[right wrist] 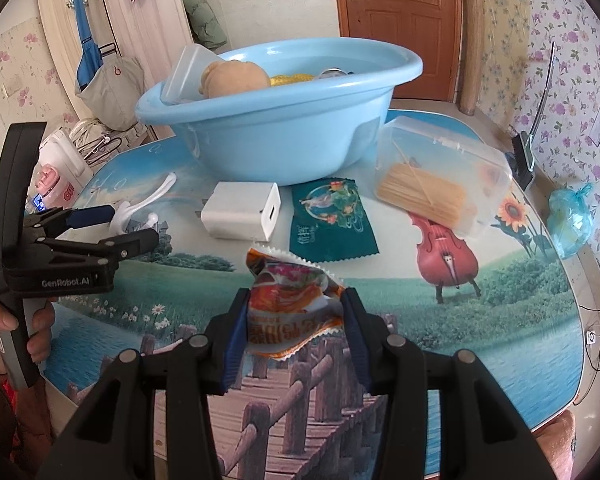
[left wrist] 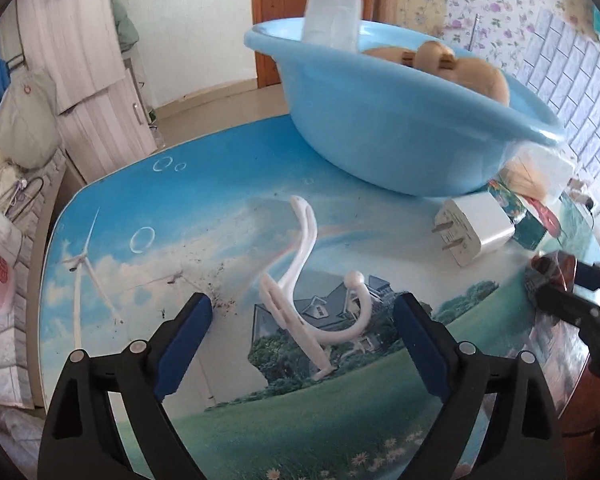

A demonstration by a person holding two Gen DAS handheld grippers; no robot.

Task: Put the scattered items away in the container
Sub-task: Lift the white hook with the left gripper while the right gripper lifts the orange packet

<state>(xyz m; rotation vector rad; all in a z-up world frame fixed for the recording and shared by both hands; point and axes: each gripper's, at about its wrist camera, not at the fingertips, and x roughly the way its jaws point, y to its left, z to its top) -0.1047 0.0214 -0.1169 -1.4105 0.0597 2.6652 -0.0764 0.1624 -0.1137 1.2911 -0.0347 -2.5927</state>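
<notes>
While straddling one white hook [left wrist: 278, 304] flat on the surface [right wrist: 380, 300], left gripper [left wrist: 304, 304] jaws spread wide, gripping nothing. Bare room left of the hook out to the rounded near-left edge. Right gripper [right wrist: 296, 300] jaws closed part-way on one crumpled orange snack packet [right wrist: 292, 308], lifted off the surface, well inside the near edge.

One blue basin [right wrist: 284, 136] at the far side, already holding a clear tub, a tan soft thing and something yellow. Just in front of it: one white charger [right wrist: 242, 216], one green packet [right wrist: 332, 220]. Open lane between these and the orange packet.

Seen clearly only from the right wrist: one clear box of sticks [right wrist: 440, 188] touching the basin's right side, one knotted blue bag [right wrist: 570, 220] near the right edge. Hook's full shape plain only from the left wrist.
</notes>
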